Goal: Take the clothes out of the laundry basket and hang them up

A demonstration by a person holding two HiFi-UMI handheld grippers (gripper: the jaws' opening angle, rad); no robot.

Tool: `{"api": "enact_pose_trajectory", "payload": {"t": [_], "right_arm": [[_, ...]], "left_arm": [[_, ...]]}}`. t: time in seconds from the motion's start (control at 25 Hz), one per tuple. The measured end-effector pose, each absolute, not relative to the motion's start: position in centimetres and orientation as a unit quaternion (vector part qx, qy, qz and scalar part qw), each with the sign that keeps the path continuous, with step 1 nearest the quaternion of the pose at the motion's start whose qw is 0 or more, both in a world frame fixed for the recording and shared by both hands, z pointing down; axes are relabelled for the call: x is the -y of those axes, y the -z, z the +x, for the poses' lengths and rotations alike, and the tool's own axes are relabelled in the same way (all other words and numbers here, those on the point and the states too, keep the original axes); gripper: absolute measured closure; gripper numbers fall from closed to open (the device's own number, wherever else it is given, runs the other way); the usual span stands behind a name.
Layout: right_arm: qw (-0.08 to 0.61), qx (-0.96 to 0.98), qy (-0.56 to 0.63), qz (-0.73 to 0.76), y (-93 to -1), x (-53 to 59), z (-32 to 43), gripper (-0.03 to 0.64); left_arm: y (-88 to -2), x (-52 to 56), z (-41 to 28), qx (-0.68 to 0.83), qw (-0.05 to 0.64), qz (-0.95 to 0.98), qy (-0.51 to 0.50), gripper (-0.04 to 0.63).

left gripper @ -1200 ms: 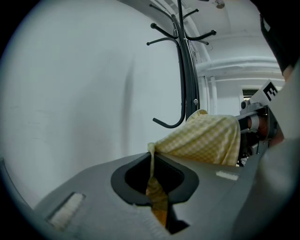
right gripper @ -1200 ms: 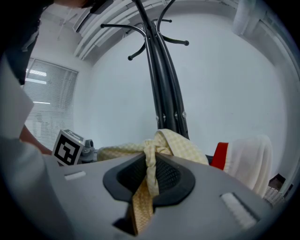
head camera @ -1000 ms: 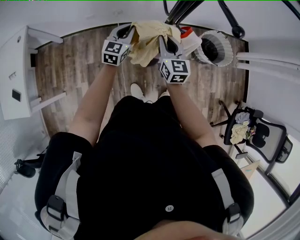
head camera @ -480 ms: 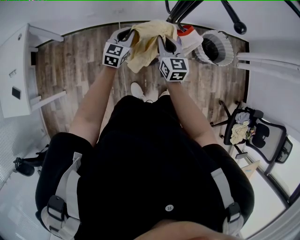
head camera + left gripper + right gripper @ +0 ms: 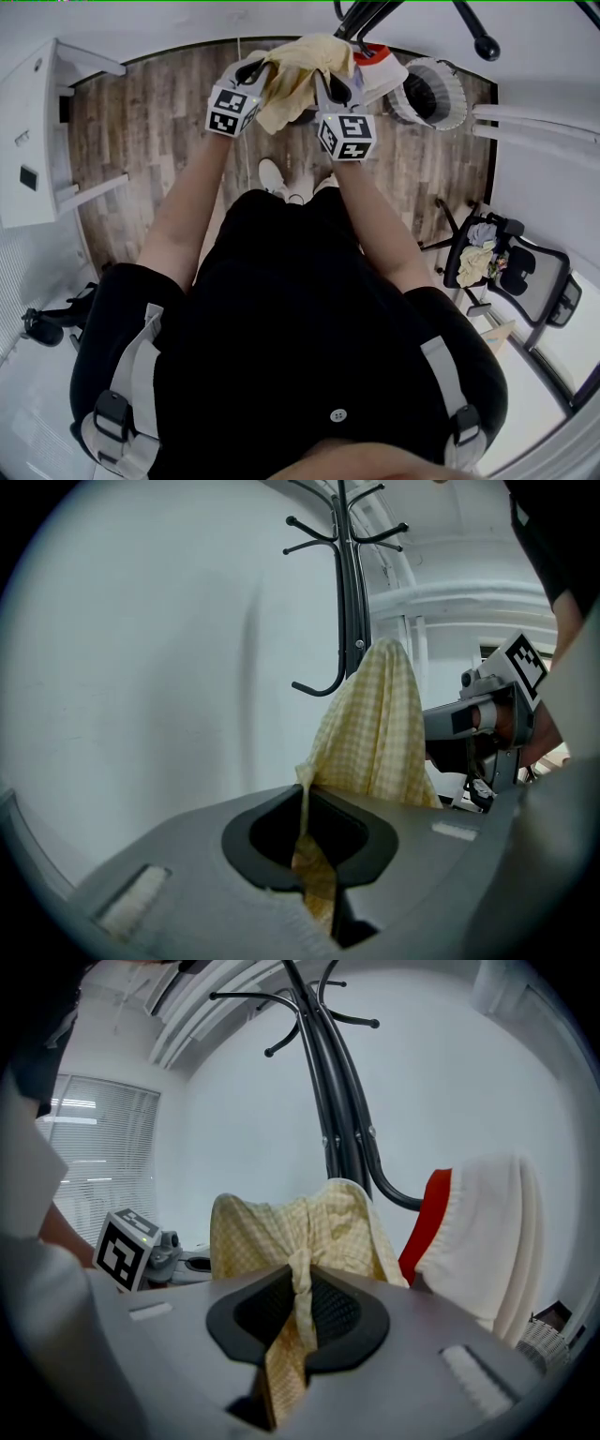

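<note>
A pale yellow checked garment (image 5: 295,70) is stretched between both grippers in front of a black coat stand (image 5: 345,592). My left gripper (image 5: 251,67) is shut on one edge of the yellow garment (image 5: 375,733), the cloth pinched in its jaws. My right gripper (image 5: 330,82) is shut on the other edge of the garment (image 5: 309,1232). The garment's top lies against a lower hook of the coat stand (image 5: 337,1101). A white garment with red trim (image 5: 473,1232) hangs on the stand to the right. The white laundry basket (image 5: 433,92) stands on the floor at the right.
A white table (image 5: 37,141) stands at the left. An office chair (image 5: 511,267) with clothes on it is at the right. White rails (image 5: 534,122) run along the right wall. A wood floor (image 5: 141,141) lies below, and a plain white wall is behind the stand.
Both grippers have shifted slightly up the head view toward the stand with the yellow garment still held; the cloth now lies closer against the hook.
</note>
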State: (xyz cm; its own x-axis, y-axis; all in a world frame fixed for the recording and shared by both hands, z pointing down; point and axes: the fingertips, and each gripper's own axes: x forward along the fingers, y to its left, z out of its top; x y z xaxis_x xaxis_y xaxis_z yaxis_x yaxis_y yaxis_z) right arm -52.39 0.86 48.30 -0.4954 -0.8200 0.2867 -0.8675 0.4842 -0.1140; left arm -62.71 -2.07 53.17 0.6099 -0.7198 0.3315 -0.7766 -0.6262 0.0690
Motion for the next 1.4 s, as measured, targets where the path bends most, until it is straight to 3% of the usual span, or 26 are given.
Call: {"api": "enact_pose_trajectory", "payload": {"t": [0.32,0.44,0.68,1.4], "right_arm": [[0.097,0.861,-0.127,0.482,-48.9,-0.9,-52.5,0.552],[0.101,0.863,-0.132,0.476,-49.1,-1.1,-52.5,0.497],[0.111,0.866,-0.13,0.47,-49.3,-1.4,-52.4,0.484],[0.142,0.892,-0.129,0.408,-48.8,-4.9,-51.1,0.342]], "left_arm": [[-54.0,1.6,-63.7,0.437,0.113,0.882,-0.138,0.575],[-54.1,1.5,-64.3,0.443,0.111,0.878,-0.145,0.517],[-54.4,1.0,-66.0,0.451,0.115,0.871,-0.158,0.451],[-48.7,-1.8,-66.2,0.471,0.088,0.87,-0.12,0.43]]}}
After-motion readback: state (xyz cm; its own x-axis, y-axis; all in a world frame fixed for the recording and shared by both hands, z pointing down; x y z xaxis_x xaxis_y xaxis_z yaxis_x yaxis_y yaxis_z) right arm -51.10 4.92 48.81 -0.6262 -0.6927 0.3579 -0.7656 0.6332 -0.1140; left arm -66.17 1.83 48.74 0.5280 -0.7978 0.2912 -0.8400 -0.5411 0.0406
